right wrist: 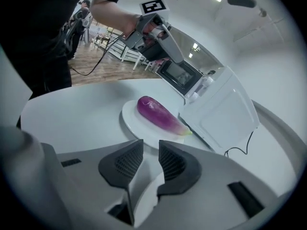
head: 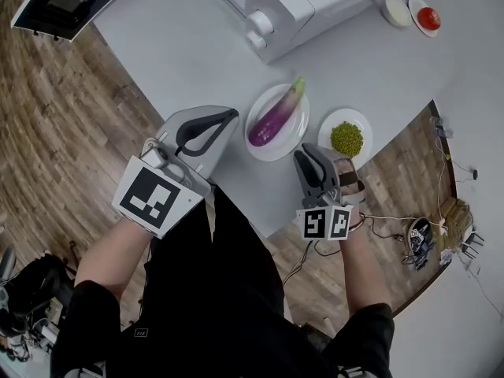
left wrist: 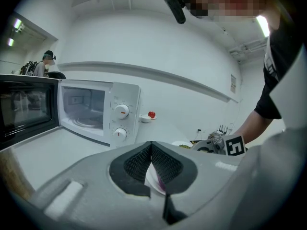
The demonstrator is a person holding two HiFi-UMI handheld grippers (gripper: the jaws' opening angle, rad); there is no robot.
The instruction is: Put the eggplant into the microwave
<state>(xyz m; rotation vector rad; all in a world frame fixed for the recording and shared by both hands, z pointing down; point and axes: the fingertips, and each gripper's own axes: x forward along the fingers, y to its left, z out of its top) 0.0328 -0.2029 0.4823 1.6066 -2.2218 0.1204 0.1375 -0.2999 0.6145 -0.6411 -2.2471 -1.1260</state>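
One white worktop carries one microwave, its door swung open, at twelve o'clock from the two plates near the front edge. Of the two grippers, the left gripper is at nine o'clock of the eggplant's plate with jaws clenched on nothing, and the right gripper is at five o'clock with jaws released and empty. One purple eggplant lies on that plate, and at its three o'clock the second plate holds one heap of green peas.

The microwave stands open (door swung aside).
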